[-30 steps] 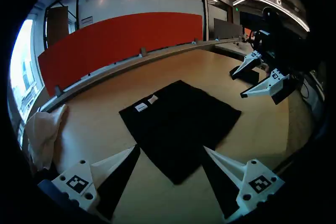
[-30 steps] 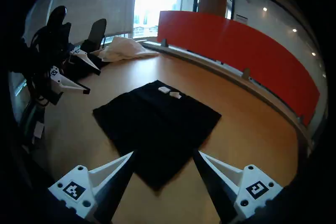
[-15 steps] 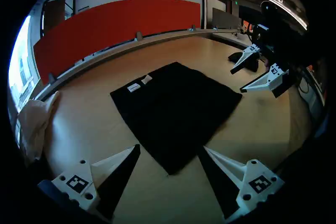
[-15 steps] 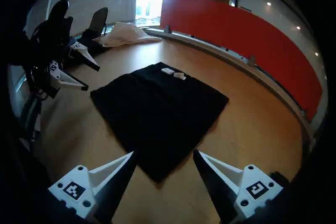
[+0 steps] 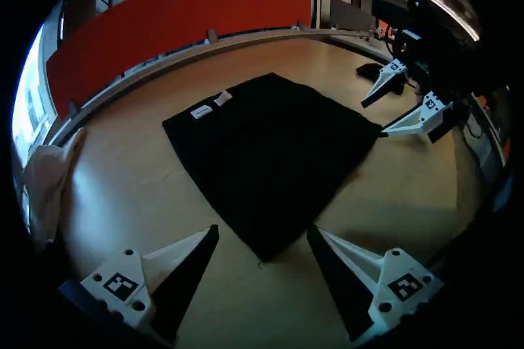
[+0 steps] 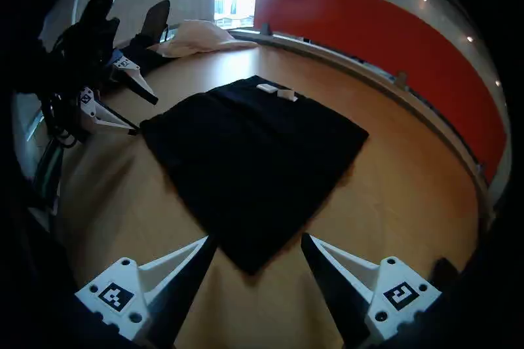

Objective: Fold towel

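On wooden table (image 5: 131,185) ahead, black towel (image 5: 268,152) lies flat, unfolded. My left tongs (image 5: 262,230) and right tongs (image 6: 257,238) both spread, empty, each poised over towel corner. Approach step, I judge. Next: lower, pinch corners, lift together.

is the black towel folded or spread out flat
Spread flat: the black towel lies on the wooden table with four corners out and no edge turned over. Single layer or not: cannot tell.
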Available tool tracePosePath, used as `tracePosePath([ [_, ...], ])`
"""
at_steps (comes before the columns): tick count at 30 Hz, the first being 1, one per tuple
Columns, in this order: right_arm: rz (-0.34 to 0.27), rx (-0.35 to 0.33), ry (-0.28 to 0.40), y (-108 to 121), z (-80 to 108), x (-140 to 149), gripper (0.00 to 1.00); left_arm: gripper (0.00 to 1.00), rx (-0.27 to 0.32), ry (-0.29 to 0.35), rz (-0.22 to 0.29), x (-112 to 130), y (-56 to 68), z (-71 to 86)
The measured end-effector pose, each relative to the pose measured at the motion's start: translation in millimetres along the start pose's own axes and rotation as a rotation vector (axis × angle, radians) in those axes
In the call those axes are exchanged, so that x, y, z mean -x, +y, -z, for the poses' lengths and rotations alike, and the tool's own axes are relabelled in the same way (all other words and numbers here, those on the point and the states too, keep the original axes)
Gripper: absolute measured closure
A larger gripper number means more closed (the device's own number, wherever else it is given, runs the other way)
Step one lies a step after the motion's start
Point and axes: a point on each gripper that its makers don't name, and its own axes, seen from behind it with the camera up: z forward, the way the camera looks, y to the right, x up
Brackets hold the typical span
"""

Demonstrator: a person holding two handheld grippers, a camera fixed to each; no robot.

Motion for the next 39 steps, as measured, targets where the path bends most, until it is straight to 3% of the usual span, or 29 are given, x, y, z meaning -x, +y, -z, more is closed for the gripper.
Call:
tracePosePath([
  [19, -0.02, -0.028, -0.015, 0.9, -5.1, 9.1, 0.03, 0.0, 0.028, -0.053, 0.002, 14.7, 3.6, -10.0],
  [28, -0.029, -0.046, -0.013, -2.4, -3.8, 11.8, 0.14, 0.0, 0.028, -0.068, 0.003, 15.4, 4.1, -9.4],
  [34, -0.02, -0.055, -0.015, -5.2, -4.6, 11.7, 0.26, 0.06, 0.023, -0.078, 0.006, 14.9, 4.3, -8.8],
  [39, -0.02, -0.058, -0.019, -6.1, -5.4, 10.8, 0.28, 0.14, 0.023, -0.083, 0.006, 14.6, 7.0, -8.3],
])
